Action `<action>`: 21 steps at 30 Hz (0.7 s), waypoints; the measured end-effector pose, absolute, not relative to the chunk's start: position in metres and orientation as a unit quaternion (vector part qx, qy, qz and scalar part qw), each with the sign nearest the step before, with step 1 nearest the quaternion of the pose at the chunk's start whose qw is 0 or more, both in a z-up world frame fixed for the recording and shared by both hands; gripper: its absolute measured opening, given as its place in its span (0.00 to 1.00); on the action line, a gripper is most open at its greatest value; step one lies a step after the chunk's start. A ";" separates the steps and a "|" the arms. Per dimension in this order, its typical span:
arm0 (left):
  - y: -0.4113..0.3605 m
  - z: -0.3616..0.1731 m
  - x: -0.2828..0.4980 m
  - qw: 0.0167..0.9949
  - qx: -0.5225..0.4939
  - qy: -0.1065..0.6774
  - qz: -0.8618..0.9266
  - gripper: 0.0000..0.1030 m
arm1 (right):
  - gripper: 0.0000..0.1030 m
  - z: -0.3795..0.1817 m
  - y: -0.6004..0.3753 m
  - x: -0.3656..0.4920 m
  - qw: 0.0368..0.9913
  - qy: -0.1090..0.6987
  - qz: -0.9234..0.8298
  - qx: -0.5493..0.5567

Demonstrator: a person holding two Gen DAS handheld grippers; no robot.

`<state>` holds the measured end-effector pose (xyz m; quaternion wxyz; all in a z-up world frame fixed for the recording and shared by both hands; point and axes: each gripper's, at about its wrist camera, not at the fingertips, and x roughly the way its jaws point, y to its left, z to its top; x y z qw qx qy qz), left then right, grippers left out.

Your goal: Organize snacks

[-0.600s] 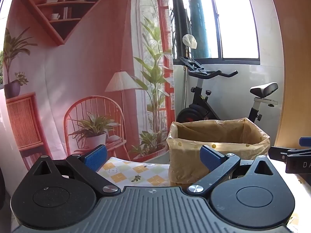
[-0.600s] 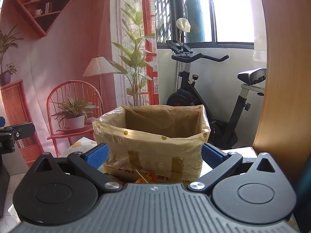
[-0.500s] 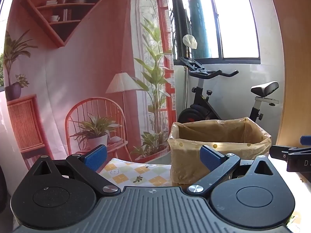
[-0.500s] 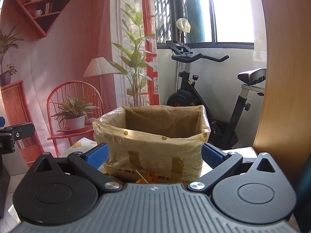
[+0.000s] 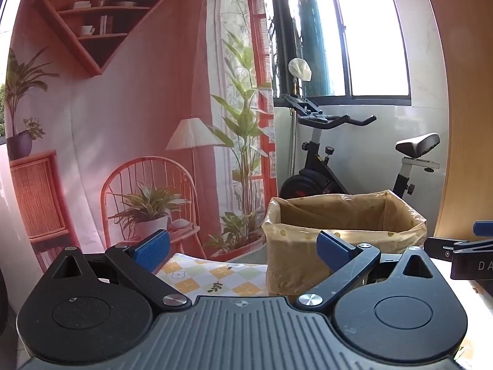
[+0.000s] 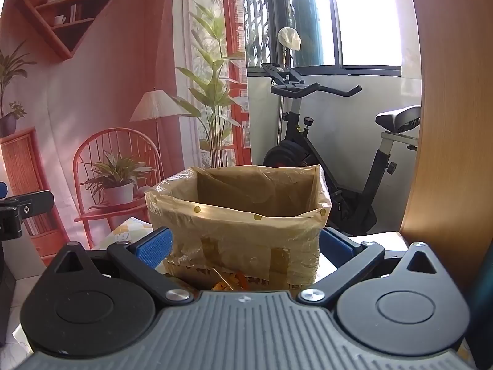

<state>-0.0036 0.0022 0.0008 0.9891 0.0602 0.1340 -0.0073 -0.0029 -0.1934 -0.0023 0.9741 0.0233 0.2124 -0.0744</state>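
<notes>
Nothing moved since earlier frames. Left gripper and right gripper released, empty, hovering near plastic-lined brown cardboard box, likely snack bin; orange snack packet at box base.

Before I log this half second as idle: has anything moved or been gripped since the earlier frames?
Nothing visibly changed. The left gripper and right gripper are open and empty as before, and the bag-lined box sits where it was.

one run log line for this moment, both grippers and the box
left gripper: jaws open, empty | right gripper: jaws open, empty | brown cardboard box lined with clear plastic bag: upright, ahead of right gripper
</notes>
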 end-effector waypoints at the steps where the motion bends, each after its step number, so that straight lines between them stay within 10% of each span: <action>1: 0.002 0.001 -0.004 0.989 0.061 0.134 -0.007 0.99 | 1.00 -0.002 -0.193 -0.003 0.974 0.212 -0.073 0.023; 21: 0.001 -0.001 -0.003 0.989 0.067 0.131 -0.003 0.99 | 1.00 0.001 -0.194 -0.007 0.976 0.206 -0.071 0.025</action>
